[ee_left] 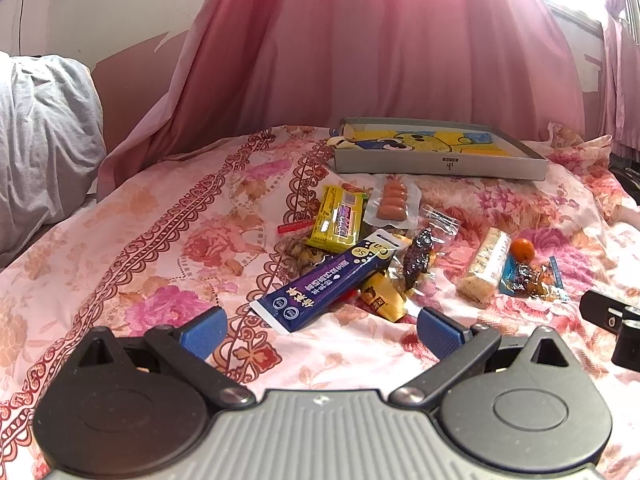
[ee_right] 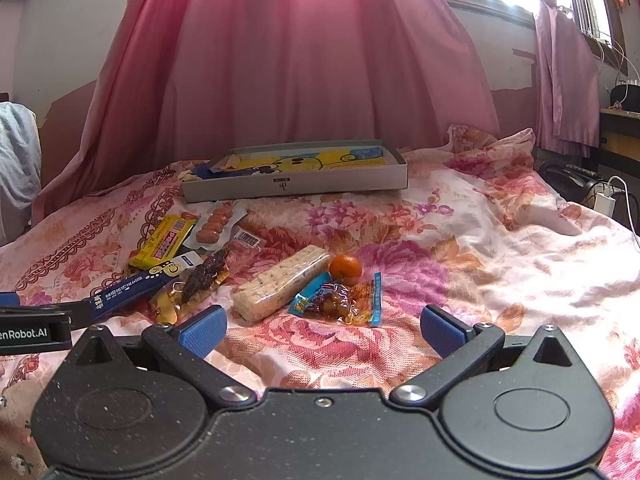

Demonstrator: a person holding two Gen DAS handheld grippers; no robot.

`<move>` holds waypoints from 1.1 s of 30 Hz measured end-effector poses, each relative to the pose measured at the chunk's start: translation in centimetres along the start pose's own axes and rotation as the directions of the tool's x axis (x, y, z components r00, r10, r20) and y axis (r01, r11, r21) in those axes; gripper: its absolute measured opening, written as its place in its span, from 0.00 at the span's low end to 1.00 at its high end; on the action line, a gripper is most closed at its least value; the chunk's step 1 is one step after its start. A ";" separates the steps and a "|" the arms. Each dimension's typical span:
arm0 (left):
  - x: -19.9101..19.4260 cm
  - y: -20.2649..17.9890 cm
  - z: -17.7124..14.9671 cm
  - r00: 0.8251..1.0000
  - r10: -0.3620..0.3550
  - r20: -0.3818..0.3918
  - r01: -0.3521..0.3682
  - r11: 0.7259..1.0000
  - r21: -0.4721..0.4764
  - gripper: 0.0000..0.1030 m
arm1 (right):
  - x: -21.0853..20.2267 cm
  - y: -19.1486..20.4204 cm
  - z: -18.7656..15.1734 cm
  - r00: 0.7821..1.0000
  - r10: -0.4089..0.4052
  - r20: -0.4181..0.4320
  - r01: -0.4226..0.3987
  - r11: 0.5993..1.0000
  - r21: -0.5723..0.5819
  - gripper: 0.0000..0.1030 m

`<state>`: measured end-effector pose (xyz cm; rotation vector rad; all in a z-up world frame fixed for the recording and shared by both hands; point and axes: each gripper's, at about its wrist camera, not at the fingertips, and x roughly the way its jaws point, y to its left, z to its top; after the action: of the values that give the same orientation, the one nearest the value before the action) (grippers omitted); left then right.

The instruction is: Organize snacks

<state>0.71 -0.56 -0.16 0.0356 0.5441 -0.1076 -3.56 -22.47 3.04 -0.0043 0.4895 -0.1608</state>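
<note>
Snacks lie scattered on a floral bedspread. Just past my open left gripper lies a dark blue stick pack, over a yellow pouch. Beyond are a yellow-green bar, a sausage pack, a dark dried snack in clear wrap, a pale cracker bar, a tangerine and a blue-edged packet. My right gripper is open and holds nothing, short of the blue-edged packet, cracker bar and tangerine. A shallow grey box with a yellow cartoon lining sits behind.
Pink curtains hang behind the bed. A grey pillow lies at the left. At the right are a dark desk, cables and a white charger. The other gripper's black body shows at the left wrist view's right edge.
</note>
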 end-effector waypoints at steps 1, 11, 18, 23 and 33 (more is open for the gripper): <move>0.1 0.0 0.1 1.000 0.001 -0.002 -0.001 1.000 -0.001 1.00 | 0.0 0.0 0.0 1.000 0.001 -0.002 -0.001 1.000 0.001 0.99; 2.6 0.1 2.6 0.996 0.018 -0.086 -0.017 1.000 0.009 1.00 | 1.4 0.2 1.1 0.999 0.035 -0.021 -0.035 0.999 0.006 0.99; 5.5 1.0 4.6 0.994 -0.014 -0.111 0.022 0.997 0.071 1.00 | 4.0 1.3 2.1 0.992 0.116 -0.049 -0.119 0.991 -0.058 0.99; 8.8 2.0 5.4 0.985 -0.064 -0.158 0.084 0.989 0.125 1.00 | 6.8 1.9 2.5 0.981 0.178 -0.078 -0.183 0.980 -0.073 0.99; 13.2 1.6 5.2 0.961 -0.155 -0.230 0.215 0.939 0.267 0.94 | 14.2 3.3 3.7 0.962 0.182 -0.201 -0.186 0.983 0.000 0.97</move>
<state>14.81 -0.50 -2.52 0.2849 0.7351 -0.3721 11.04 -21.54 -0.53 0.0397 0.6900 0.0266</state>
